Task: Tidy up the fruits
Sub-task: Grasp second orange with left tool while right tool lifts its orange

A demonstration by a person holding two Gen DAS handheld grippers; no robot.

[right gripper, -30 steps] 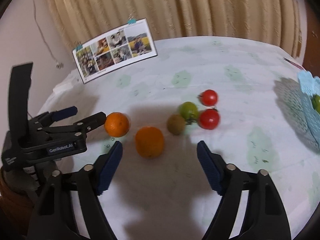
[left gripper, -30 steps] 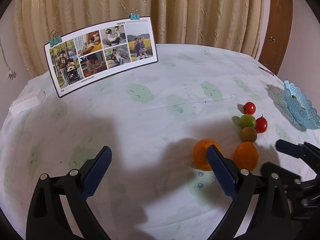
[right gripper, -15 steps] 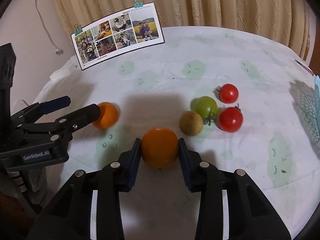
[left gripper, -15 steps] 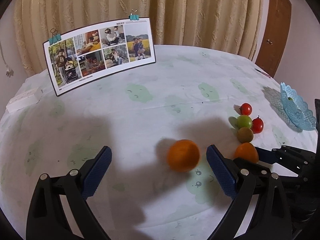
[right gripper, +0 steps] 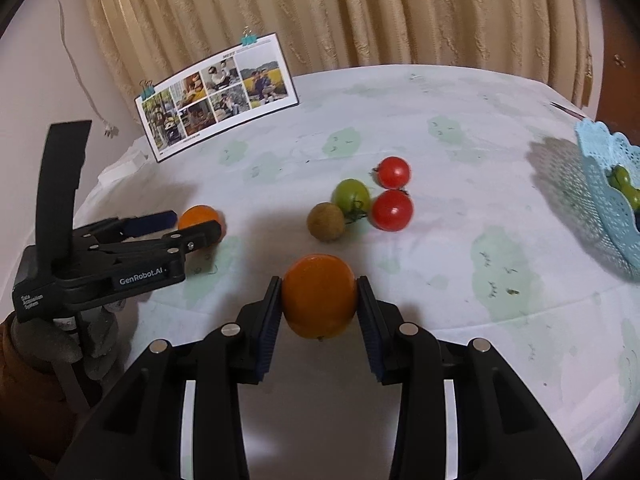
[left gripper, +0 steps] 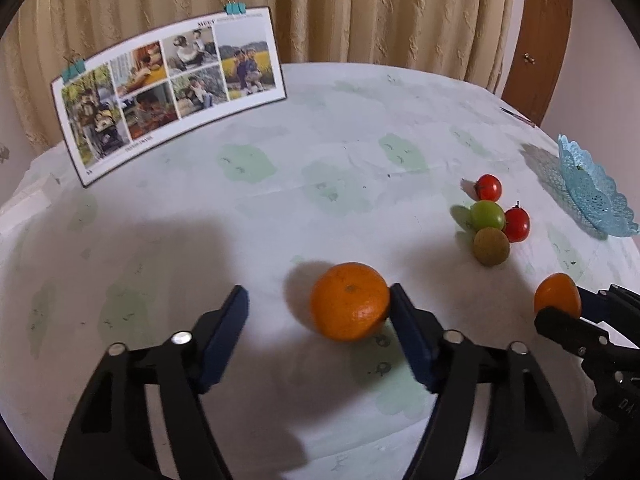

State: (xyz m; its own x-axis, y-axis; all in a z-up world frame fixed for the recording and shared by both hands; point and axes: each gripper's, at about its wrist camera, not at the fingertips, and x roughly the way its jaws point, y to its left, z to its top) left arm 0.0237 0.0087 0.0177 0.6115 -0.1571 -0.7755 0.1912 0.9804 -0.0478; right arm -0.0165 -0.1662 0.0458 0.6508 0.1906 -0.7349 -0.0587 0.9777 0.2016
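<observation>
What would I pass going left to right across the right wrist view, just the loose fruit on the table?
Small orange → brown fruit → green tomato → red tomatoes: near one then far one, almost level.

The right gripper (right gripper: pixel 319 307), spread wide a second ago, has shut its pads on the nearer orange (right gripper: pixel 319 301) and raised it off the tablecloth (right gripper: pixel 440 248); the left gripper (left gripper: pixel 318 312) has narrowed and slid rightward, one pad now touching the other orange (left gripper: pixel 349 306).
</observation>
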